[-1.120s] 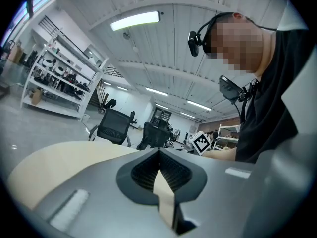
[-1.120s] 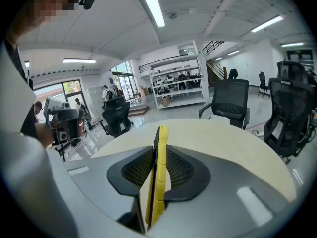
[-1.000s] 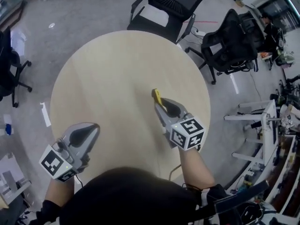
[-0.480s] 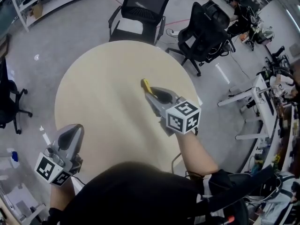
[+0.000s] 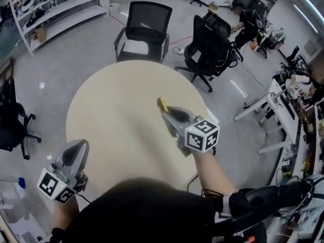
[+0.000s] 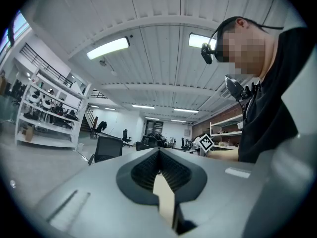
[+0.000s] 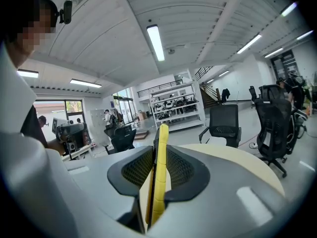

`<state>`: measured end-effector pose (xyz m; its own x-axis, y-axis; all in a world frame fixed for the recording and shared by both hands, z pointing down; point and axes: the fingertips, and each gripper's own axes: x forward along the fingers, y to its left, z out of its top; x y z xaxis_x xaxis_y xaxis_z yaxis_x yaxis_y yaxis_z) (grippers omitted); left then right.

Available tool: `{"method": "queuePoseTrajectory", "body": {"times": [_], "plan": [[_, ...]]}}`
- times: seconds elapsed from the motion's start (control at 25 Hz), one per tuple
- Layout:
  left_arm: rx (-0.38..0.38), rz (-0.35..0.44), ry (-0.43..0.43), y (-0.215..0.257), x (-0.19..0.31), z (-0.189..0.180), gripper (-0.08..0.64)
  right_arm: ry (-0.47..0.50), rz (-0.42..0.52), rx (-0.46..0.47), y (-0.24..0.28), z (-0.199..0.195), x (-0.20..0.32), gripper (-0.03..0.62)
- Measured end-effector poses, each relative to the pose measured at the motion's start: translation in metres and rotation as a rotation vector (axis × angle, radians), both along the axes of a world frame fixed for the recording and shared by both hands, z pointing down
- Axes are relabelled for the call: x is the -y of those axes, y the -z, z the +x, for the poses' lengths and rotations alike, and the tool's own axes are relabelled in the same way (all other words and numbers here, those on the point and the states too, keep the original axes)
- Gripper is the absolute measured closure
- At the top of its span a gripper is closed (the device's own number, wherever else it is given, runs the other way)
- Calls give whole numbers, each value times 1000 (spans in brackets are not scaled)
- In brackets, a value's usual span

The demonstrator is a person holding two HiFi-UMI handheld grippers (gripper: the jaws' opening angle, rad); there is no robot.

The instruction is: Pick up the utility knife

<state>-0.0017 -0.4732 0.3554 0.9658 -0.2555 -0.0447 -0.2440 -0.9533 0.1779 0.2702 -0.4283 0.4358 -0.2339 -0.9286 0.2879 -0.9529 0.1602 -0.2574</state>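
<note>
The round pale wooden table (image 5: 116,115) fills the middle of the head view. Over its right half my right gripper (image 5: 165,110) is clamped on the slim yellow utility knife (image 5: 162,104), held edge-on, its tip poking past my jaws toward the frame's centre. At the table's lower-left edge my left gripper (image 5: 81,146) hangs, jaws together, nothing between them.

Yellow utility knife (image 7: 159,167); grey right gripper (image 5: 168,114), black-and-white marker cube (image 5: 202,134); beige table (image 5: 116,115)
</note>
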Motion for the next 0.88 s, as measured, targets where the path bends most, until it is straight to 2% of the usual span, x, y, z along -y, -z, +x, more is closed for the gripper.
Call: {"method": "queuePoseTrajectory", "body": {"times": [0.12, 0.36, 0.48, 0.68, 0.88], "plan": [[-11, 0, 33, 8, -33, 17, 563, 19, 26, 3, 8, 26, -28, 495], [-17, 21, 72, 17, -103, 74, 563, 94, 75, -7, 16, 84, -74, 495], [-21, 8, 96, 19, -126, 91, 563, 131, 80, -2, 13, 100, -93, 495], [6, 36, 101, 30, -164, 104, 563, 156, 99, 10, 24, 110, -121, 495], [-5, 64, 82, 43, -165, 91, 563, 127, 119, -6, 37, 105, -132, 495]]}}
